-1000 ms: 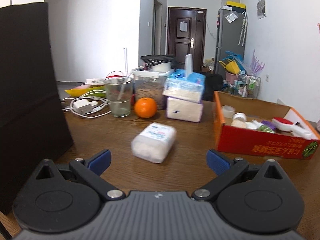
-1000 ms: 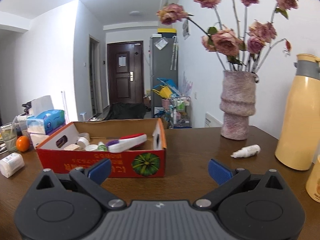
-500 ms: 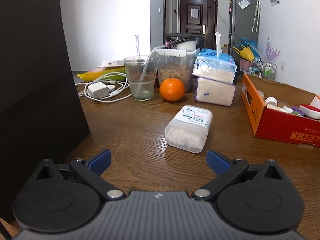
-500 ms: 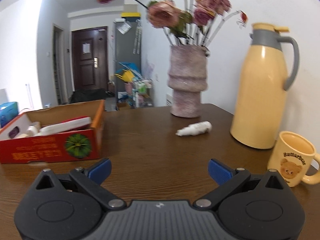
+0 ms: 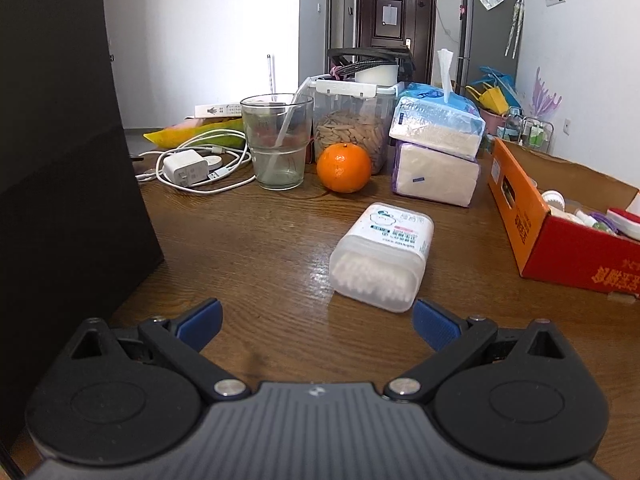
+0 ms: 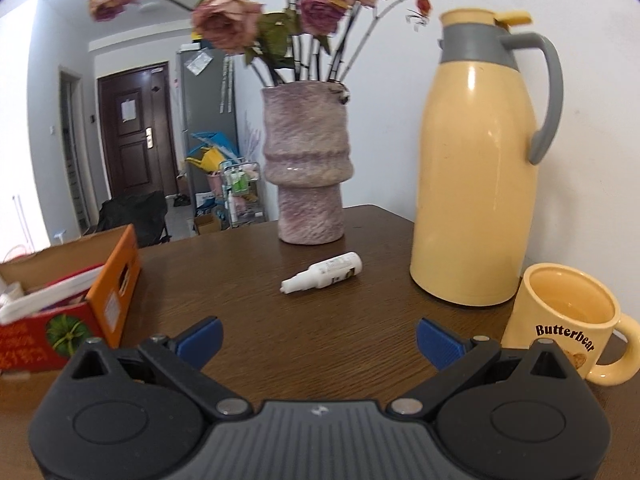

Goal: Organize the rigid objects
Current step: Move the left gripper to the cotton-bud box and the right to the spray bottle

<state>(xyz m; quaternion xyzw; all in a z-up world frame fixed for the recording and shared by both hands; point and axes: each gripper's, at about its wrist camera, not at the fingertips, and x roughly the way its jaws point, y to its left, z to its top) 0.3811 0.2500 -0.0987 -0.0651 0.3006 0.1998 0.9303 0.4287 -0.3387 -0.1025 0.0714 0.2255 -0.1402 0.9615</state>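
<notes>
A cardboard box (image 5: pixel 516 216) at 2 o'clock in the left wrist view already holds several small items, a red-and-white one (image 5: pixel 624 220) among them, suggesting the sorting is partly done. Two loose pieces remain on the wooden counter (image 5: pixel 260 248). A clear cotton-swab box (image 5: pixel 382 256) lies on its side at 12 o'clock, just ahead of the left gripper (image 5: pixel 316 322), whose jaws are spread wide and hold nothing. In the right wrist view a small white bottle (image 6: pixel 322 272) lies on its side at 12 o'clock, near the vase (image 6: pixel 308 168) and apart from the right gripper (image 6: pixel 318 340), also wide open and empty. The thermos (image 6: pixel 476 160) and mug (image 6: pixel 568 320) stand at 2 o'clock. Judging by this, both pickups are still to come.
</notes>
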